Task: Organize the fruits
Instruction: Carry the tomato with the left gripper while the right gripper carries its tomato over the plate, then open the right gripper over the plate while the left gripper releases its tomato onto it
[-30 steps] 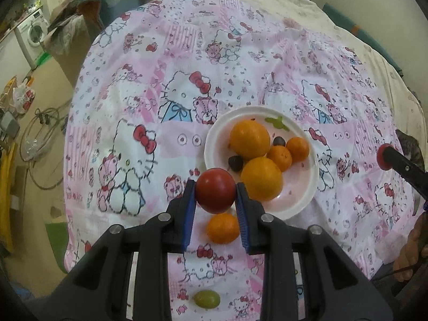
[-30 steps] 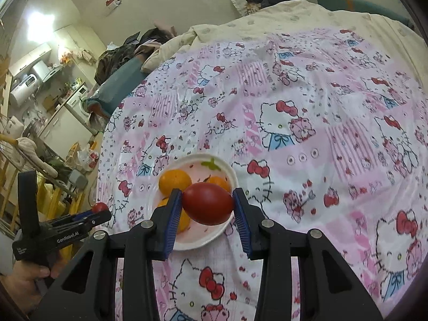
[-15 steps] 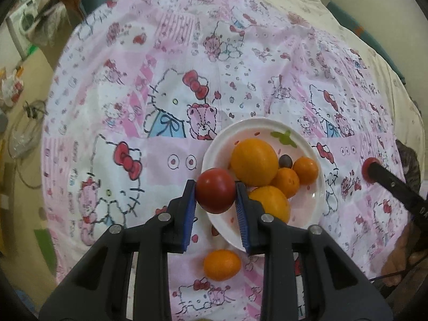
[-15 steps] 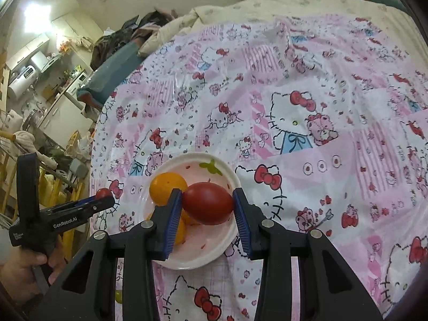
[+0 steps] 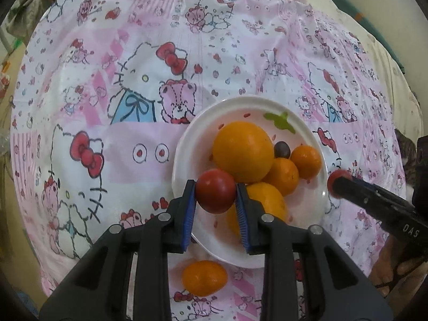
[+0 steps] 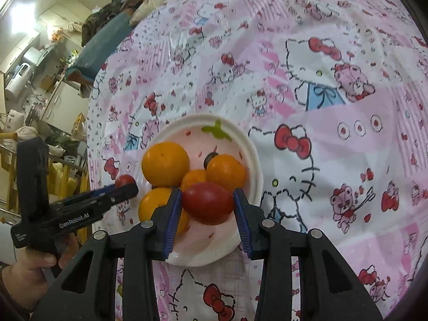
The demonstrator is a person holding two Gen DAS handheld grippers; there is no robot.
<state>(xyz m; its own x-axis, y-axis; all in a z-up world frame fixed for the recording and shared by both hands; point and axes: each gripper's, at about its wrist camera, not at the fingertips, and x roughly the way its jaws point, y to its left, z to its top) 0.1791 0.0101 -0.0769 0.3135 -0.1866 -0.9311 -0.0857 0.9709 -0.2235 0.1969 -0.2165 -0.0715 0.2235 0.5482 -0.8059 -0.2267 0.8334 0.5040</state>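
Left gripper (image 5: 216, 206): blue ribbed pads pinched on a small round red tomato (image 5: 215, 190), held over the near-left rim of the white plate (image 5: 187, 144). Right gripper (image 6: 207, 211): same ribbed pads clamped on a larger, oval red tomato (image 6: 208, 202), held over the plate's near portion.

Plate contents, smooth-skinned and glossy: large orange (image 5: 243, 152), second orange (image 5: 263, 206) partly behind the right-hand finger, two small mandarins (image 5: 283, 176), one dark grape (image 5: 281, 149). Green leaf motif printed on the plate.

Surface: glossy, creased pink cartoon-cat print cloth (image 5: 107, 107).

Left wrist view only: loose mandarin (image 5: 204, 277) on the cloth, just outside the plate's near rim, between the finger bases. Right wrist view only: cluttered room background and the hand (image 6: 29, 270) gripping the left tool.
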